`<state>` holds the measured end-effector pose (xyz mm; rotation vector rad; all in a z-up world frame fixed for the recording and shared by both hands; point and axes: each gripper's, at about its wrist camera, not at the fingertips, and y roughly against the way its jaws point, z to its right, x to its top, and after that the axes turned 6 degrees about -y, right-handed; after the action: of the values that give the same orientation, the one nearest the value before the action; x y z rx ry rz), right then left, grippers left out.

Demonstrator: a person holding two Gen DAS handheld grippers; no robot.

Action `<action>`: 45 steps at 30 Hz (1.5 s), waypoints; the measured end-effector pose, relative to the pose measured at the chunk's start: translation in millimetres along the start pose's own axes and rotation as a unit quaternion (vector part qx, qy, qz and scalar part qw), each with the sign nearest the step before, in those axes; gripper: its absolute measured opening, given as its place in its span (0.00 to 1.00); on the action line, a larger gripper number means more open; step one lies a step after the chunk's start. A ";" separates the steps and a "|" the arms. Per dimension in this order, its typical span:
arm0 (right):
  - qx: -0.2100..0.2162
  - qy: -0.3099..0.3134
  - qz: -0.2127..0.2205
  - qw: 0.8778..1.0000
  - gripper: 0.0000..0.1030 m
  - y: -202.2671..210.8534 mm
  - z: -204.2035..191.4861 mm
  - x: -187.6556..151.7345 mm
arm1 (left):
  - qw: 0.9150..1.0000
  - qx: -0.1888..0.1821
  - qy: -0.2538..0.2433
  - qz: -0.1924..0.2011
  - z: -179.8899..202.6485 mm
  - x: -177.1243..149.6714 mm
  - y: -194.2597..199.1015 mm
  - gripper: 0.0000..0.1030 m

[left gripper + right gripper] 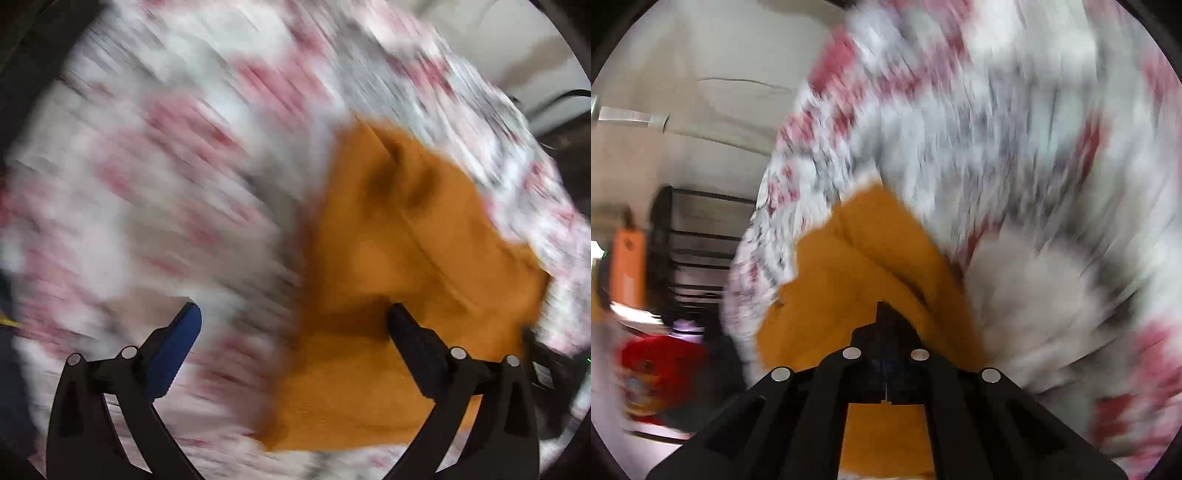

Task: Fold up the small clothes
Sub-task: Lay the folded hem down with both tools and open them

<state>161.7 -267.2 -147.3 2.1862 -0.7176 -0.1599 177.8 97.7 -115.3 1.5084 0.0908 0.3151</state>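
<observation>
An orange garment point(388, 258) lies rumpled on a white bedsheet with pink flowers point(166, 147). My left gripper point(294, 308) points down over the garment's left edge and stands wide open. Its blue-padded finger point(173, 350) is over the sheet and its black finger point(417, 343) over the orange cloth, with nothing pinched. In the right wrist view the orange garment point(857, 266) runs in a raised fold up to my right gripper point(884, 308). Its jaws are pressed together, with the cloth at their tip. Both views are motion-blurred.
The flowered sheet point(1015, 129) fills most of both views. To the left in the right wrist view stand a dark slatted rack point(698, 251), an orange object point(628, 266) and a red item point(661, 365) beyond the bed's edge, against a pale wall point(701, 55).
</observation>
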 end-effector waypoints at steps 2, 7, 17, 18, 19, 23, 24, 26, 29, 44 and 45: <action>-0.017 0.027 0.013 0.999 0.06 5.9 -14.4 -6.2 | 0.999 0.041 -0.017 0.020 3.0 0.7 12.8 0.94; 0.036 0.084 -0.035 0.995 0.19 -3.1 -61.1 -36.0 | 0.992 -0.058 -0.101 0.051 52.9 -13.1 42.5 0.94; -0.006 0.037 -0.110 0.993 0.04 -44.8 -33.3 -53.1 | 0.996 -0.042 -0.068 -0.044 47.4 -18.7 -16.2 0.96; -0.006 0.043 -0.103 0.994 0.07 -37.5 -36.5 -55.7 | 0.997 -0.028 -0.068 -0.028 46.4 -18.6 -6.9 0.95; -0.013 0.069 -0.096 0.993 0.07 -30.6 -45.7 -60.6 | 0.997 -0.010 -0.081 -0.005 49.1 -20.5 7.0 0.95; -0.051 0.187 -0.094 0.977 0.30 -4.5 -80.1 -101.2 | 0.985 -0.023 -0.169 0.023 82.2 -52.1 36.7 0.95; -0.064 0.206 -0.102 0.971 0.43 -9.3 -83.4 -110.4 | 0.981 -0.010 -0.192 0.023 90.1 -61.5 34.6 0.95; -0.103 0.231 -0.120 0.960 0.45 -25.7 -81.1 -120.1 | 0.968 0.074 -0.240 0.002 105.2 -78.5 4.9 0.96; -0.121 0.219 -0.141 0.958 0.39 -51.0 -64.1 -119.5 | 0.973 0.076 -0.213 -0.048 97.9 -73.3 -36.8 0.96; 0.028 -0.006 -0.057 0.998 0.07 -10.2 -2.8 -7.7 | 0.997 0.022 -0.070 0.020 47.2 -1.7 -7.8 0.95; 0.024 0.019 -0.039 0.999 0.14 -0.6 -12.6 -8.1 | 0.995 0.028 -0.082 0.046 51.5 -2.3 5.2 0.95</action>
<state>159.5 -254.1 -140.3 2.2582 -0.6202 -0.1432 187.8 47.5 -106.9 1.5921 -0.1014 0.2622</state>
